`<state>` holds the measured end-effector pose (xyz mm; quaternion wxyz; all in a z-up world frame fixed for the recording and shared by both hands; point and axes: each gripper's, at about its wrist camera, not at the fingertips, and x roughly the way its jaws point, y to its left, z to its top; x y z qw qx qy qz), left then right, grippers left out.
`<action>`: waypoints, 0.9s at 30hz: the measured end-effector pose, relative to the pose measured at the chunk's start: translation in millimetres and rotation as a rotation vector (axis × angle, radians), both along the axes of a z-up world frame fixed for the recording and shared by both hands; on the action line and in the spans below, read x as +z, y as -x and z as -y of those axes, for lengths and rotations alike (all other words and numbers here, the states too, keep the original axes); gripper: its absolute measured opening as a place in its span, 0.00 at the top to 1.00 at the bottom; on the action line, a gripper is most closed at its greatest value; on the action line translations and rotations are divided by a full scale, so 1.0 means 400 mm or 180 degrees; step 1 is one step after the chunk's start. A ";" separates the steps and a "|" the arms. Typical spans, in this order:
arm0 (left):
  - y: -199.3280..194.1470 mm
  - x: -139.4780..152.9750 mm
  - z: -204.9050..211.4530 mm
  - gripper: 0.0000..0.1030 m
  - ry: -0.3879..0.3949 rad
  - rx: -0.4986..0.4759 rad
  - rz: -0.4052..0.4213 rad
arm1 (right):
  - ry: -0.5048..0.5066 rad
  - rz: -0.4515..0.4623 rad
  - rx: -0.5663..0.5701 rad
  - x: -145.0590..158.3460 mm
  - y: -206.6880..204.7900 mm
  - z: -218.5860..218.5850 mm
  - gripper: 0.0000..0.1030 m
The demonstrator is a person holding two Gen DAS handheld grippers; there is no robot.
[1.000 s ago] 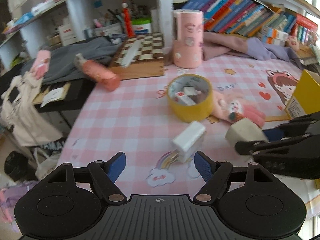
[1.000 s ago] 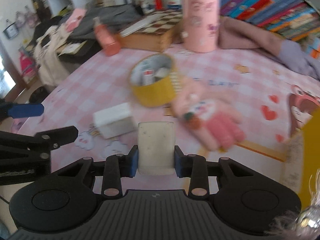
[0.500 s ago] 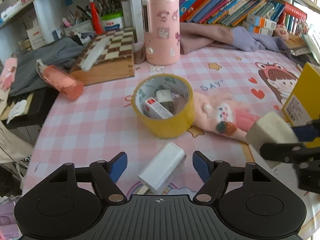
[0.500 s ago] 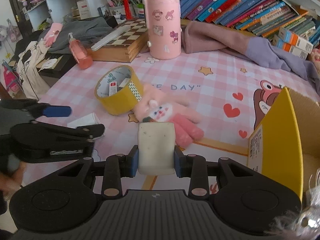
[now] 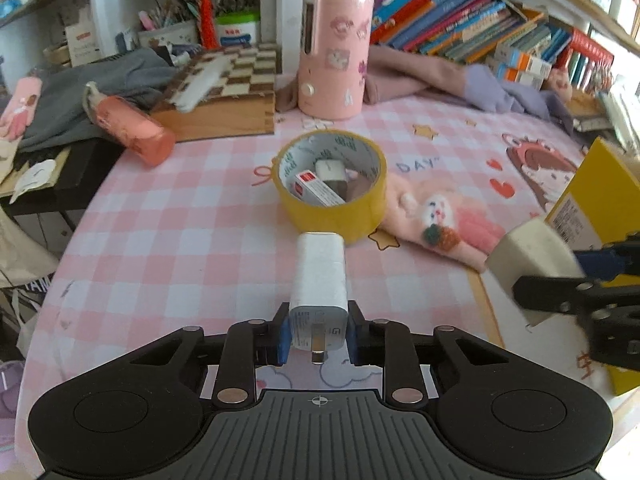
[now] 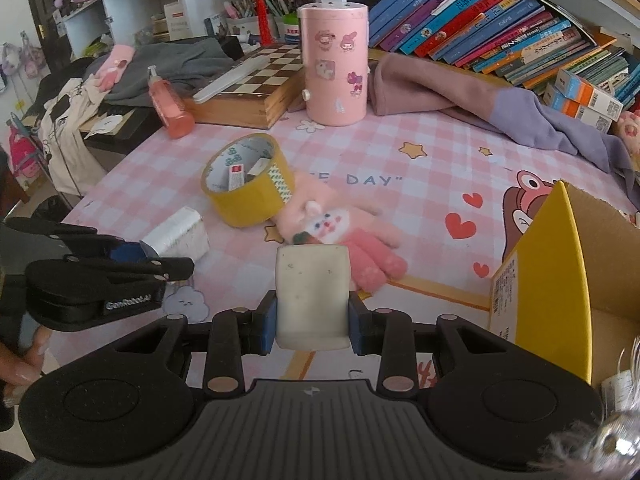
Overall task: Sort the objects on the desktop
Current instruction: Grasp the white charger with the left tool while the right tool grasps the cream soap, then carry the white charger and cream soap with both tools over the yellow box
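Here, nearest the left wrist camera, the left gripper point(image 5: 316, 338) has its jaws closing, blue pads against both sides of a white plug charger point(image 5: 320, 276) that lies lengthwise on the pink checked tabletop point(image 5: 180, 240), prongs toward the lens. Only this view shows those prongs and the printed end face. The right wrist view shows the same charger point(image 6: 178, 234) from the side, poking out past the left gripper point(image 6: 132, 258), and fingertips point(image 6: 24, 364) of the person's hand at its lower left edge.

The right gripper point(image 6: 312, 322) is pinching a cream eraser block point(image 6: 312, 296), upright between its pads; the left view catches that block point(image 5: 532, 256) blurred at the right, above the tabletop.

Just beyond the charger sits a yellow tape roll point(image 5: 332, 184) with a small red-and-white box and other bits inside its core. A pink plush glove point(image 6: 340, 236) lies touching the roll. To the right stands a yellow cardboard box point(image 6: 560, 280); only the right view looks into its open brown interior.

Farther back stand a pink sticker-covered cylinder point(image 6: 334, 64), a wooden chessboard box point(image 6: 256, 88) and a tipped pink pump bottle point(image 5: 132, 128), then shelves of books point(image 6: 500, 40).
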<state>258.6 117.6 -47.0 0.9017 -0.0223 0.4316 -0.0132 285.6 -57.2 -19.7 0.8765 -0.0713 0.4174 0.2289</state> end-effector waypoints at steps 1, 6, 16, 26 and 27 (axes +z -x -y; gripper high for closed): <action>0.009 0.008 -0.003 0.76 0.0016 0.0012 0.0021 | -0.0005 0.0001 0.0009 0.001 0.003 -0.002 0.69; 0.050 0.058 -0.016 0.76 0.0127 0.0044 0.0161 | -0.0053 0.0050 -0.0009 0.016 0.021 -0.008 0.70; 0.147 0.156 -0.019 0.76 0.0380 0.0020 0.0502 | -0.0292 0.0165 -0.0133 0.076 0.080 -0.009 0.71; 0.246 0.169 -0.024 0.76 0.0504 -0.0030 0.0559 | -0.0309 0.0262 -0.0155 0.099 0.182 -0.016 0.71; 0.259 0.168 -0.025 0.76 0.0519 -0.0038 0.0555 | -0.0307 0.0258 -0.0156 0.098 0.193 -0.017 0.71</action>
